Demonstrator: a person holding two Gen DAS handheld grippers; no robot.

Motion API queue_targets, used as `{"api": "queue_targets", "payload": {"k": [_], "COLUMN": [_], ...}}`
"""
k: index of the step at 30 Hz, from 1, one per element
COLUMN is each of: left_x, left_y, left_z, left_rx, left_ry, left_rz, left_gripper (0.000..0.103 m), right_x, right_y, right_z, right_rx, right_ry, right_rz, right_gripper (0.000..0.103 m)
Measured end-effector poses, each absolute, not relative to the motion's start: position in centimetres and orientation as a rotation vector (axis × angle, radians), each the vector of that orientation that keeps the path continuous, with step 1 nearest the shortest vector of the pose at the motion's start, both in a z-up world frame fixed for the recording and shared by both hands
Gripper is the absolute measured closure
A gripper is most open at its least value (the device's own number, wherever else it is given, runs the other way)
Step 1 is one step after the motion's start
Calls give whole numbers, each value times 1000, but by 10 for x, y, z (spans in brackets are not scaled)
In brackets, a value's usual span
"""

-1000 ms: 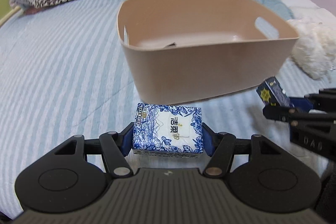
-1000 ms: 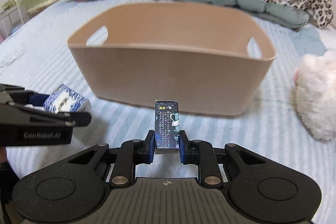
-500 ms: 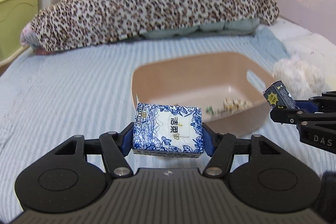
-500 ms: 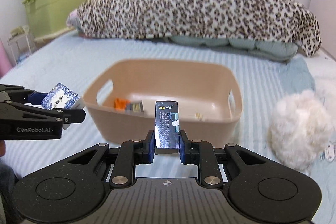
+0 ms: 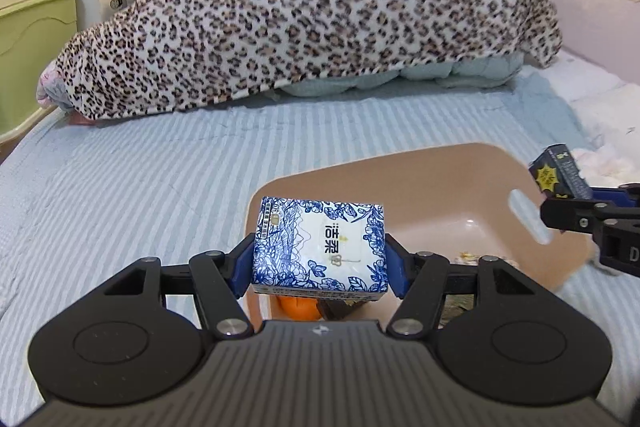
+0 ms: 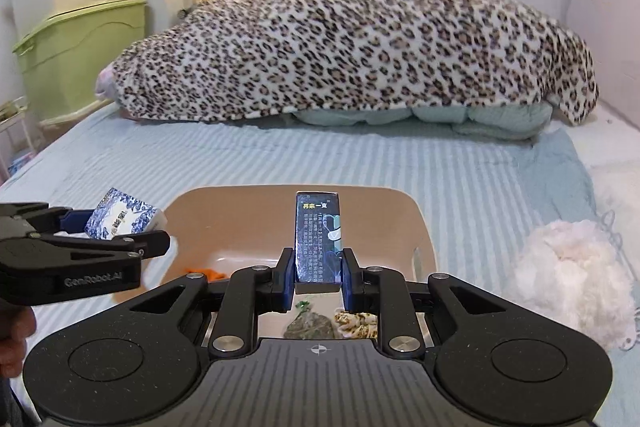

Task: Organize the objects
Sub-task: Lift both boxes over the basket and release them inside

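My left gripper is shut on a blue-and-white tissue pack and holds it over the near left part of the tan plastic basket. My right gripper is shut on a small dark box, upright, above the basket. The dark box also shows at the right of the left wrist view; the tissue pack shows at the left of the right wrist view. Inside the basket lie an orange item and small packets.
The basket stands on a blue striped bed sheet. A leopard-print blanket lies across the far end of the bed. A white fluffy toy lies right of the basket. Green and cream storage boxes stand at the left.
Both grippers have risen and moved forward with their loads, from in front of the basket to above it. The basket's inside has come into view below them.
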State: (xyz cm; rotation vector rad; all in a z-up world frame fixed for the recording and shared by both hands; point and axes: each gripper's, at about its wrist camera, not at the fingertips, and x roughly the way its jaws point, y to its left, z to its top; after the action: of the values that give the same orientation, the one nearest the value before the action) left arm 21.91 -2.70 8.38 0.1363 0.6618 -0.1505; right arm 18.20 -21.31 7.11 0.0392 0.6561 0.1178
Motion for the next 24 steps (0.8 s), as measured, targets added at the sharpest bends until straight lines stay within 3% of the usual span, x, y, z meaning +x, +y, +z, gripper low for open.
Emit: {"api": "queue_targets", "payload": {"k": [11,18,19,21,23,24], "left_x": [267,268,267,266,263,262], "left_y": [-43,-48,-47,-46,-46,-46], "left_z": [27,18,20,25,30,33], "left_rx": [166,193,175,156,160,165], "left_ry": [845,897,901,900,874,863], "left_rz": [-161,-156,-158,-157,-148,-144], "left_gripper": [38,37,37,33,19,18], "right_x": [228,231,230,229,224,222], "right_y": [-209,-205,-207,-209,-210,-211], "right_z": [19,-6,-6,-4,2,6], "right_rx": [12,-21,-16,-10,-14,-15], "right_ry": [791,862,862,855,836,824], "right_rz": [73,70,65,59,51,48], "right_gripper": [82,81,70,61,46,42]}}
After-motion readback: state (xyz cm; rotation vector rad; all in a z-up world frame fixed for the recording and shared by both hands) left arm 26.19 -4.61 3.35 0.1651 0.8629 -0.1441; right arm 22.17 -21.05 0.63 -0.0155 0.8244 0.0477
